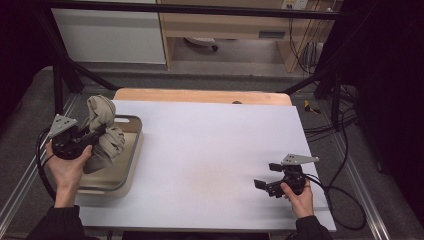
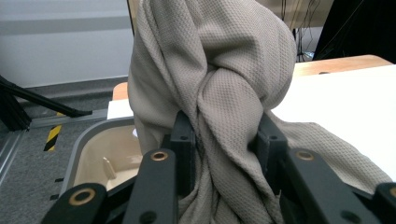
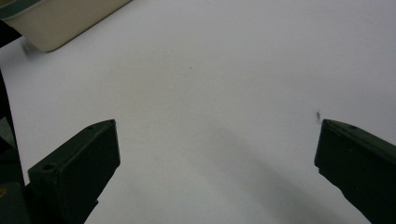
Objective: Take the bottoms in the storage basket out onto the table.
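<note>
A bunched beige cloth [image 1: 103, 131] hangs over the grey-rimmed tub [image 1: 131, 165] at the table's left. My left gripper [image 1: 96, 134] is shut on the cloth, holding it up above the tub. In the left gripper view the cloth [image 2: 219, 79] bulges between both black jaws, which press into its twisted middle, and the tub [image 2: 86, 140] lies below. My right gripper [image 1: 266, 176] rests low over the white table at the front right, its jaws wide apart. In the right gripper view its gripper [image 3: 217, 158] has nothing between the jaws, just bare table.
The white tabletop [image 1: 210, 150] stretches between the two hands. A wooden edge [image 1: 200, 95] runs along its far side. Cables [image 1: 335, 190] trail off the right edge. A corner of the tub [image 3: 56, 23] appears at the top left of the right gripper view.
</note>
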Demonstrator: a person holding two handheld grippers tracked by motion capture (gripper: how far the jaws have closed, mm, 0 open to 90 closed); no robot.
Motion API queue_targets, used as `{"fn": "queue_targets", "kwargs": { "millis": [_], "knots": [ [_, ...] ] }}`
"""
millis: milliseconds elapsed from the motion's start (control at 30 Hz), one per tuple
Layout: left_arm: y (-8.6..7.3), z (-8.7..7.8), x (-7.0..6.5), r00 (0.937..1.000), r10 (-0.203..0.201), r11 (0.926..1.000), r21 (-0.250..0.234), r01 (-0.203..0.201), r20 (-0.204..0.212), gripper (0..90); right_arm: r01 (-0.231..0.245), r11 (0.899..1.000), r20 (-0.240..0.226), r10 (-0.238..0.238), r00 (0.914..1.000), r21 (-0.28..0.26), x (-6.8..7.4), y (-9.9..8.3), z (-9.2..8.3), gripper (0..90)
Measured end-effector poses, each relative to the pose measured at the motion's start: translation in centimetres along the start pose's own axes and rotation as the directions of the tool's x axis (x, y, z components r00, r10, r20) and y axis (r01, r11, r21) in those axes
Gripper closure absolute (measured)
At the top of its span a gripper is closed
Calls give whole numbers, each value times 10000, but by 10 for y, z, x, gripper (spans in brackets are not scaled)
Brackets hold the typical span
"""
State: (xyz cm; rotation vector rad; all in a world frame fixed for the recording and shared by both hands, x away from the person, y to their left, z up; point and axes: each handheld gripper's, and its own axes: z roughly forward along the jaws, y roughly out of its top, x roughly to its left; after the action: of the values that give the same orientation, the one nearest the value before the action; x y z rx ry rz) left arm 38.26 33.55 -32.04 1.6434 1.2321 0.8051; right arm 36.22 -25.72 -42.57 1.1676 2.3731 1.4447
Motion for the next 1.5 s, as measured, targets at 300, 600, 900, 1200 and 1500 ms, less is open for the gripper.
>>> {"fn": "queue_targets", "kwargs": {
  "millis": [300,600,900,1200,1500],
  "knots": [
    [7,-2,-6,10000,-20,9994,-353,23,85,665,-6,10000,12,6,10000,8,0,0,0,5],
    [11,-4,-13,9999,-65,9968,-792,75,132,665,-20,10000,6,20,10000,-19,0,0,-1,5],
    [16,-8,-18,9996,-83,9934,-1138,115,285,665,15,10000,8,-15,10000,-4,0,0,0,5],
    [21,-7,-27,9988,-60,9904,-1376,126,487,665,-18,10000,10,18,10000,-1,0,0,0,5],
    [25,-7,-35,9976,-63,9871,-1593,172,687,665,-14,10000,13,14,10000,-4,0,0,0,5]
  ]
}}
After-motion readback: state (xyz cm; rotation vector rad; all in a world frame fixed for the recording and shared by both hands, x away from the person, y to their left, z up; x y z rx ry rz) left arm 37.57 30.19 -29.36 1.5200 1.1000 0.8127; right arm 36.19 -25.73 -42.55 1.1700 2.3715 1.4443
